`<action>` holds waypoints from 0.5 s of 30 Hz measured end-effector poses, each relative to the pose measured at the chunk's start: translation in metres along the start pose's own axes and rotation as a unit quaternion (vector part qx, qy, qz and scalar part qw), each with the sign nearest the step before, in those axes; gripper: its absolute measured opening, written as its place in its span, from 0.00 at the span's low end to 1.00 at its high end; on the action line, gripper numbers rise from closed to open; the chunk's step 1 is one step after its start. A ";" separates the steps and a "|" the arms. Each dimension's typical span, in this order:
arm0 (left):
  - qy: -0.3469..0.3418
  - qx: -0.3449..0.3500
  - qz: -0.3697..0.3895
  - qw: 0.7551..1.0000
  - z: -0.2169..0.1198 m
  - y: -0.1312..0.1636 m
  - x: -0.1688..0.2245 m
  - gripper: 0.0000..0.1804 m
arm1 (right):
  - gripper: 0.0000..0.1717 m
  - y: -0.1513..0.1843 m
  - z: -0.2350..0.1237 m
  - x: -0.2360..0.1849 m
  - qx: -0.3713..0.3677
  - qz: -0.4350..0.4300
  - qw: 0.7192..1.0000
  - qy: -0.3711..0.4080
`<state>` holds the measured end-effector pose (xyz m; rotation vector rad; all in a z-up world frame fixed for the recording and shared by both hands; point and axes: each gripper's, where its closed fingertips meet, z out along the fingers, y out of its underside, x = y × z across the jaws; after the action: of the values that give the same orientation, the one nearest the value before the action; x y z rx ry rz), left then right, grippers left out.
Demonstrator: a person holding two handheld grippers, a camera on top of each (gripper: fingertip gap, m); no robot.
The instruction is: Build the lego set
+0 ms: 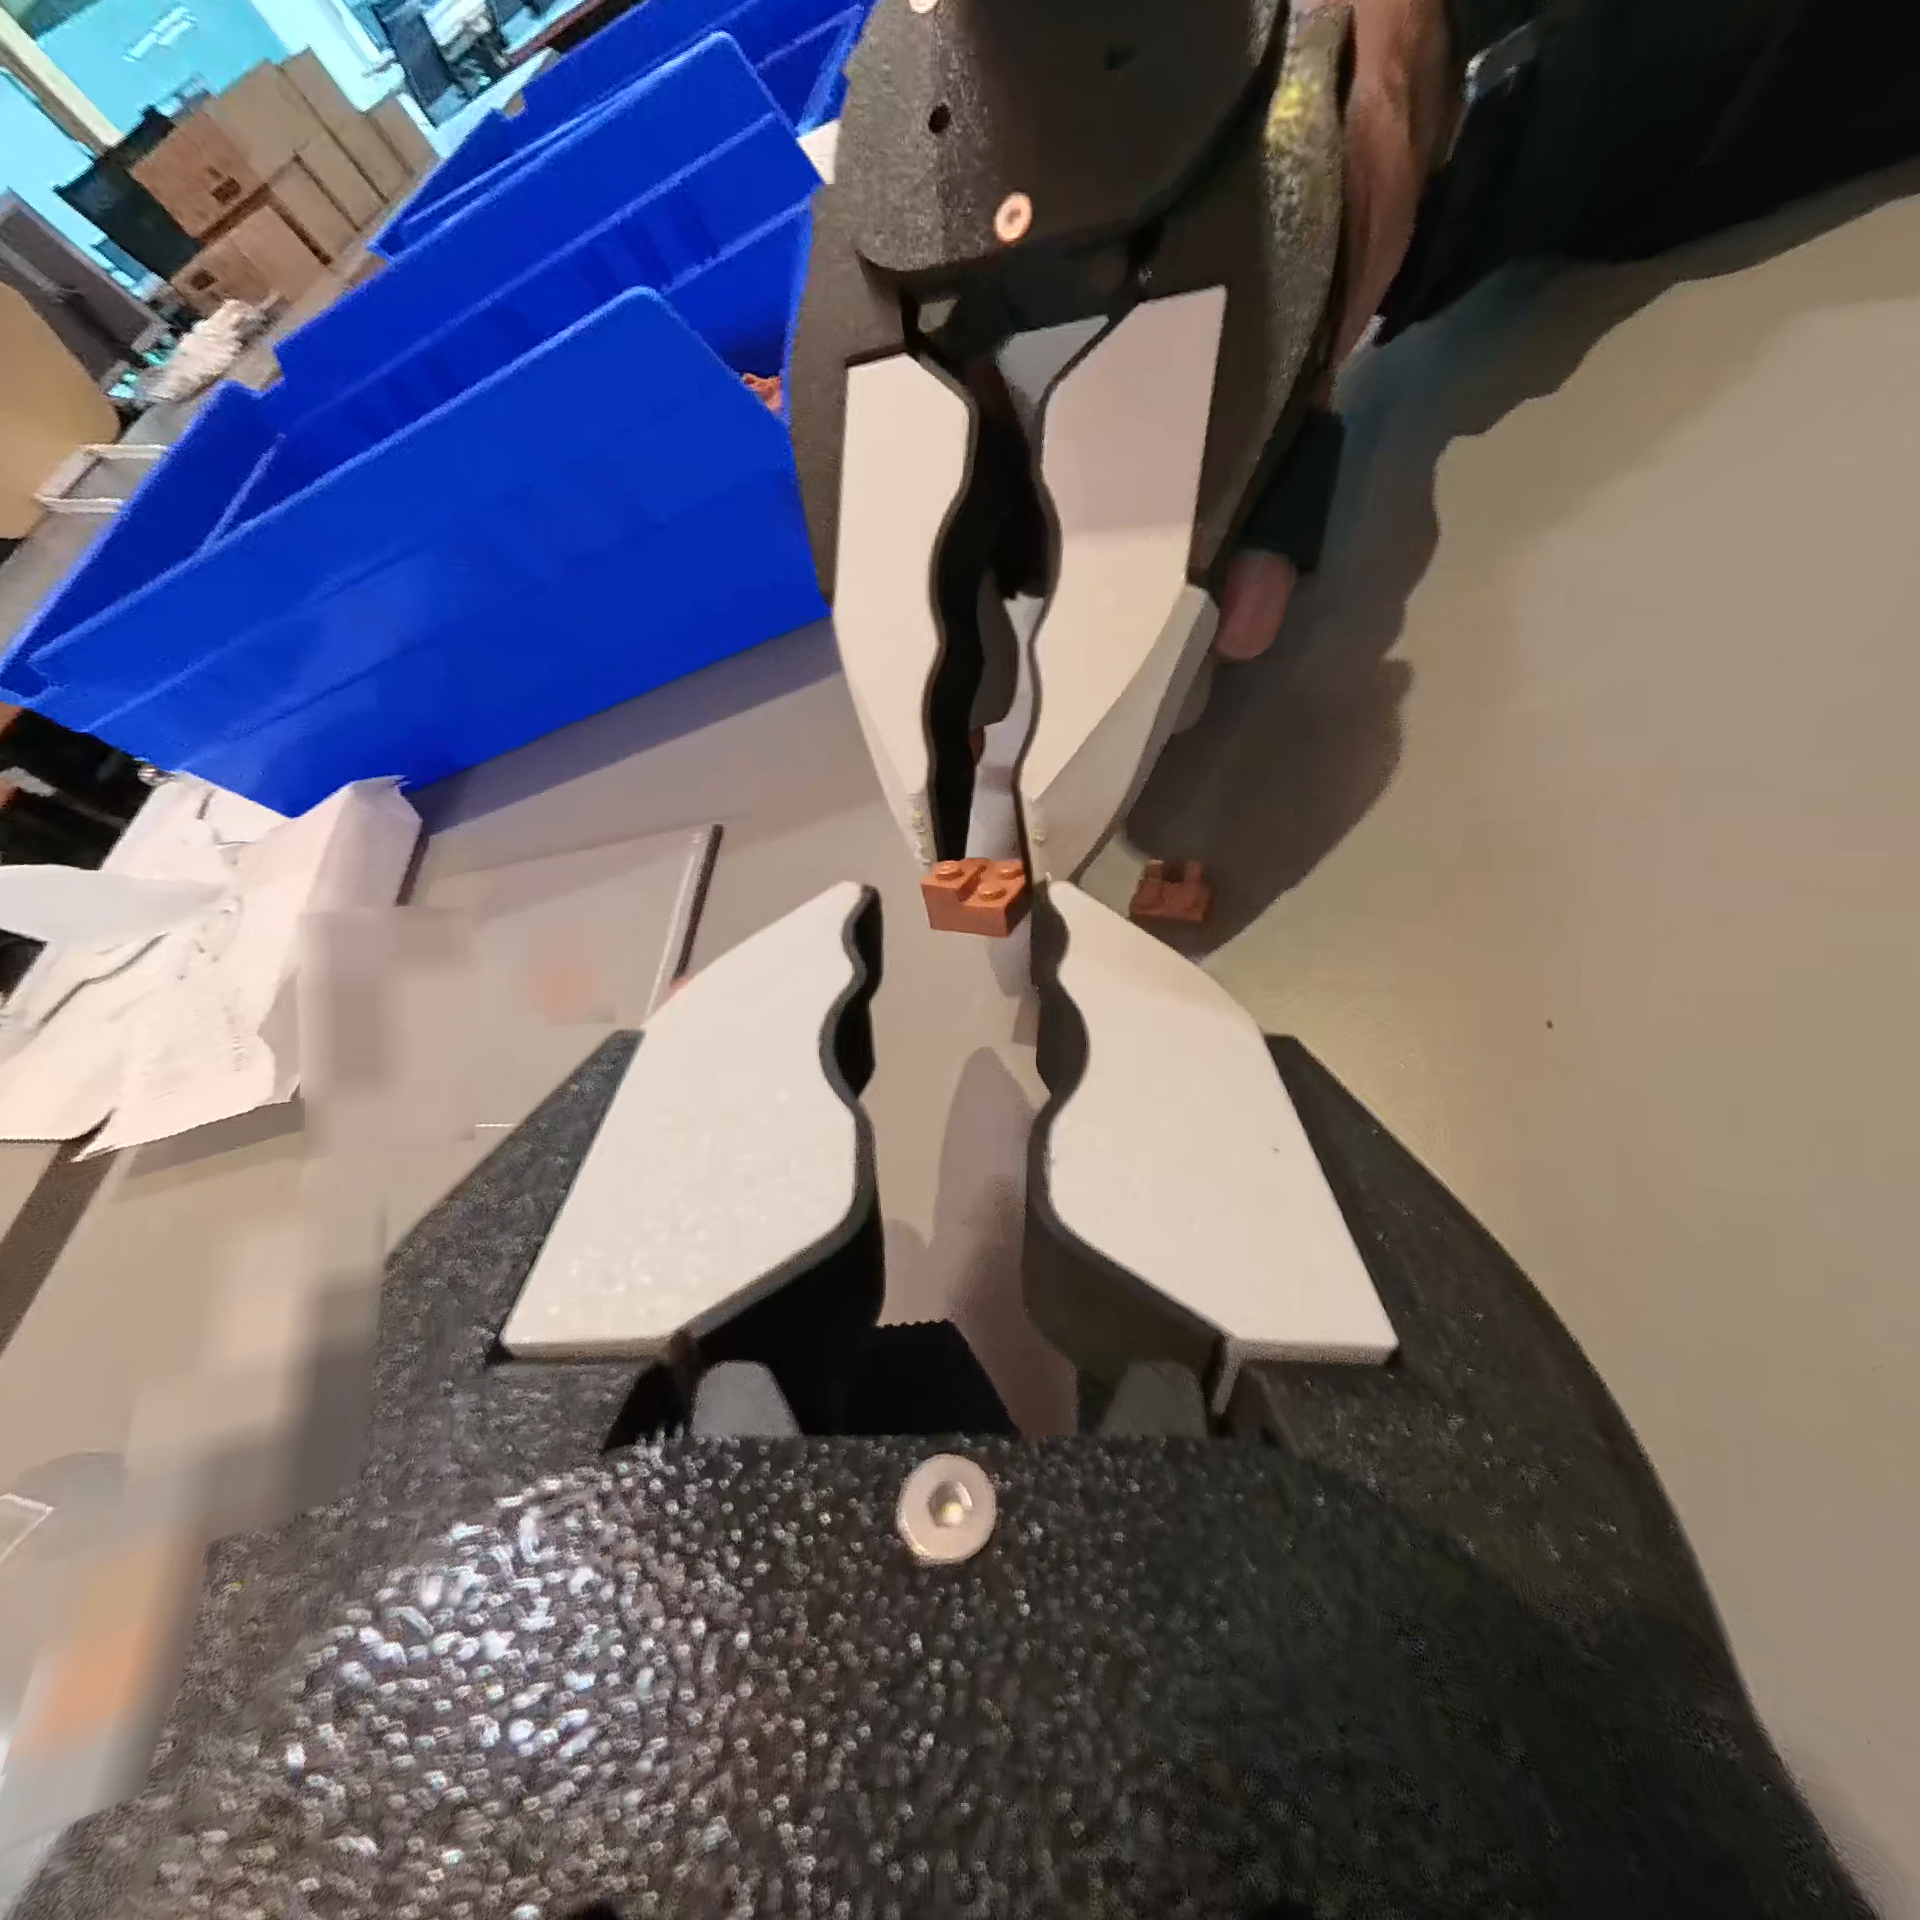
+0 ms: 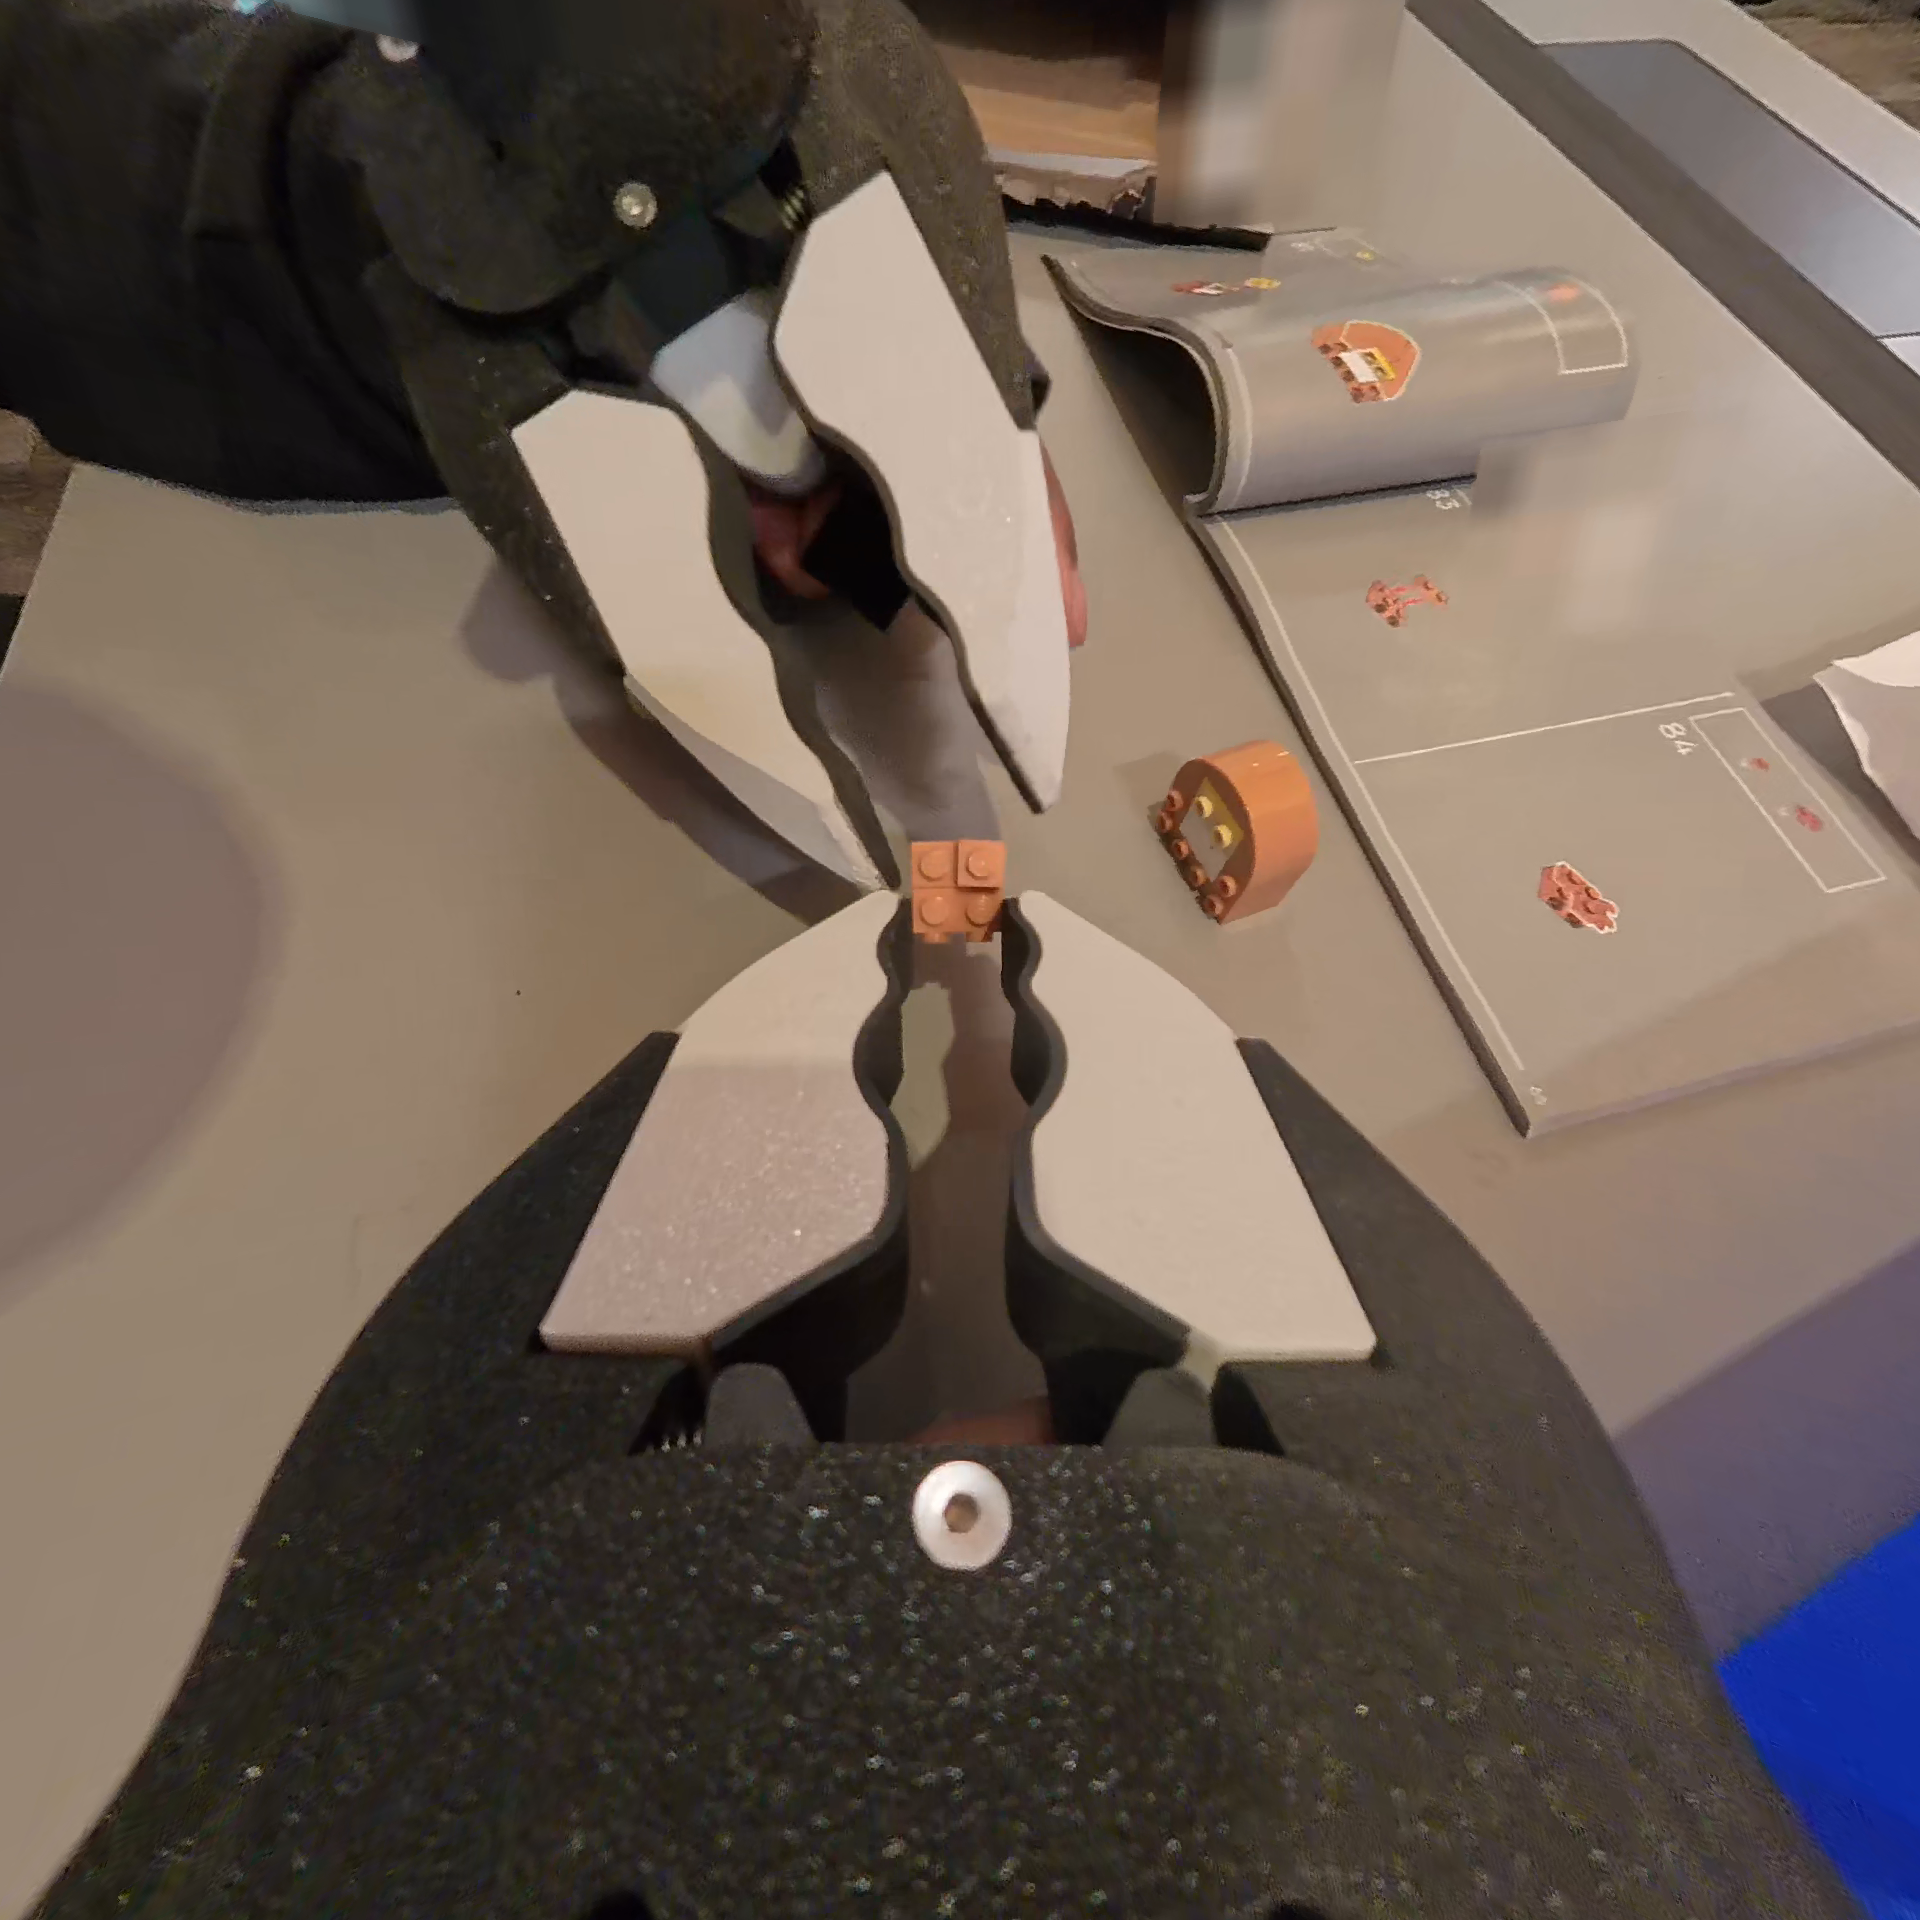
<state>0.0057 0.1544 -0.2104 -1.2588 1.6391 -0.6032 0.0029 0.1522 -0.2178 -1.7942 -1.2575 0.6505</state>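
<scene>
Now my right gripper (image 2: 956, 914) jaws clamped on small brown studded plastic brick (image 2: 957, 891); left gripper (image 1: 961, 899) jaws apart, brick just ahead of tips, unclamped.

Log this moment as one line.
right gripper: shut on brown brick | left gripper: open, facing it | table

Glossy plastic brick (image 2: 957, 891), matt table (image 2: 312, 1039)

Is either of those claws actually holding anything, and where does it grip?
The right gripper pinches the small brown brick by its two sides; the left gripper is open.
</scene>
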 end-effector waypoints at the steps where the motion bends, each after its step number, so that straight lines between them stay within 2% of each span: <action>1: 0.011 -0.004 0.003 1.000 0.000 0.002 0.003 0.14 | 0.09 0.000 0.000 -0.002 -0.002 -0.006 1.000 -0.005; 8: 0.075 -0.015 0.026 0.997 -0.005 0.008 0.020 0.10 | 0.09 0.004 0.003 -0.017 -0.015 -0.049 0.998 -0.033; 15: 0.087 -0.020 0.029 0.996 -0.004 0.008 0.026 0.10 | 0.09 0.005 0.004 -0.022 -0.021 -0.063 0.997 -0.041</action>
<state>-0.0019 0.1330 -0.2255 -1.2100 1.8345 -0.6622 -0.0053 0.1325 -0.2253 -1.7206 -1.4356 0.6366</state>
